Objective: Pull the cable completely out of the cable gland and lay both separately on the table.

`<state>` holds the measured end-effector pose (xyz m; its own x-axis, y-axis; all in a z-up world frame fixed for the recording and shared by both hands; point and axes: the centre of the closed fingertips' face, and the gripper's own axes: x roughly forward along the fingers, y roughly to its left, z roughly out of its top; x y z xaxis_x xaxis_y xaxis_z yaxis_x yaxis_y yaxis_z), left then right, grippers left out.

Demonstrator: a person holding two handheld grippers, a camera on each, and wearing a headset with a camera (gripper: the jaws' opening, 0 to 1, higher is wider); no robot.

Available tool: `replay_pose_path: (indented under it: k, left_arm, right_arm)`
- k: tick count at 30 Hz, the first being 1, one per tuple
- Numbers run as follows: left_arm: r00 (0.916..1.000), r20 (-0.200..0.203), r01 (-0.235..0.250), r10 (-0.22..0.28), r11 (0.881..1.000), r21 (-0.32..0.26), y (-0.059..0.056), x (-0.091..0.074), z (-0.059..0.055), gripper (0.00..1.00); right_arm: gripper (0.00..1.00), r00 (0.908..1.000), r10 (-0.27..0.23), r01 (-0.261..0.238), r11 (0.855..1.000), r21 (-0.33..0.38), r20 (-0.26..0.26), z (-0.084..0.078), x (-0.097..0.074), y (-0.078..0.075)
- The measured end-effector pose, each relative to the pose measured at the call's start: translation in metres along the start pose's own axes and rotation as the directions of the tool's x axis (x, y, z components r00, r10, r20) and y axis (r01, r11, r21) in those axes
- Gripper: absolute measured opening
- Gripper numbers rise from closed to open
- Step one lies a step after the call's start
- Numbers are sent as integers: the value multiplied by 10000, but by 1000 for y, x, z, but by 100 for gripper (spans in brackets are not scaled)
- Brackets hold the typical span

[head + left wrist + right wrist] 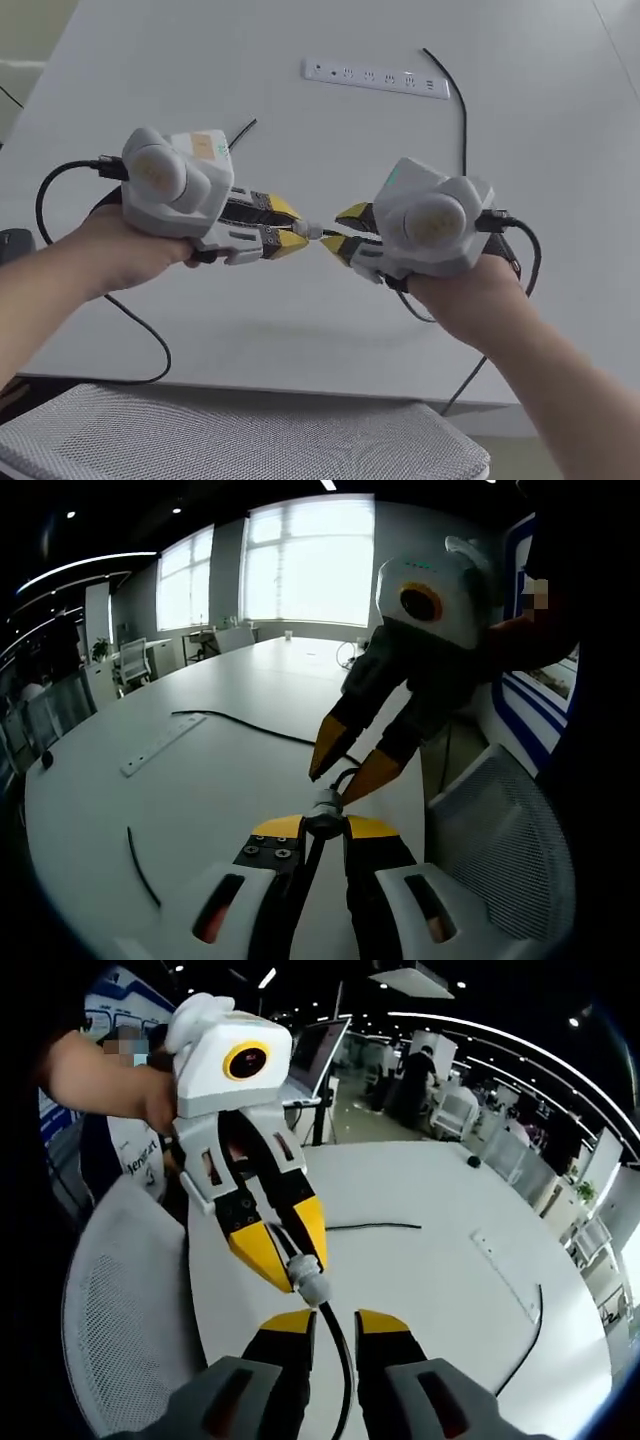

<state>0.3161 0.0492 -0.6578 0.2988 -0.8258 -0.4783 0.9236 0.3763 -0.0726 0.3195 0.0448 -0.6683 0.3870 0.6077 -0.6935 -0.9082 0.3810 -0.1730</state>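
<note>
My left gripper (pixel 297 226) clamps the gland (pixel 325 815). The cable (pixel 343 1360) runs between my right gripper (pixel 335 1320)'s jaws; I cannot tell if they pinch it.

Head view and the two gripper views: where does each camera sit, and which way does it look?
Head view: on the person's head, facing forward and down at the table; left hand and right hand show.
Left gripper view: on the left gripper, facing along its jaws at the right gripper; its own jaws show.
Right gripper view: on the right gripper, facing the left gripper; the left hand shows.
Shared: both gripper views face each other and show the cable gland.
</note>
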Motion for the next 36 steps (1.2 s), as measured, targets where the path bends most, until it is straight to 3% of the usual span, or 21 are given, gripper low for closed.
replay_pose_path:
  k: [8, 11, 18, 26, 30, 36]
  left_arm:
    - [10000, 69, -33, 33, 10000, -68, 0, -5, 1, 15]
    - [9996, 247, -110, 112, 9999, -72, 2, -6, 5, 15]
    - [9998, 107, -179, 179, 9998, 40, 3, -8, 3, 15]
    - [9997, 93, -224, 224, 9997, -3, 2, -8, 2, 15]
    - [9996, 97, -259, 259, 9997, -17, 2, -8, 2, 15]
    - [9995, 118, -280, 281, 9996, -65, 3, -8, 2, 15]
  right_arm:
    - [2, 9998, -102, 97, 9997, -227, -186, -1, 2, -1]
    - [1, 9991, -431, 431, 9984, -358, 3, 1, -1, -5]
    - [0, 9989, -429, 429, 9991, -1, -182, -11, 0, -9]
    - [0, 9981, -533, 560, 9934, 1005, -298, -27, -2, -16]
    - [0, 9969, -558, 664, 9737, 2178, -546, -38, -1, -19]
    - [0, 9954, -587, 793, 9492, 3046, -764, -54, 0, -26]
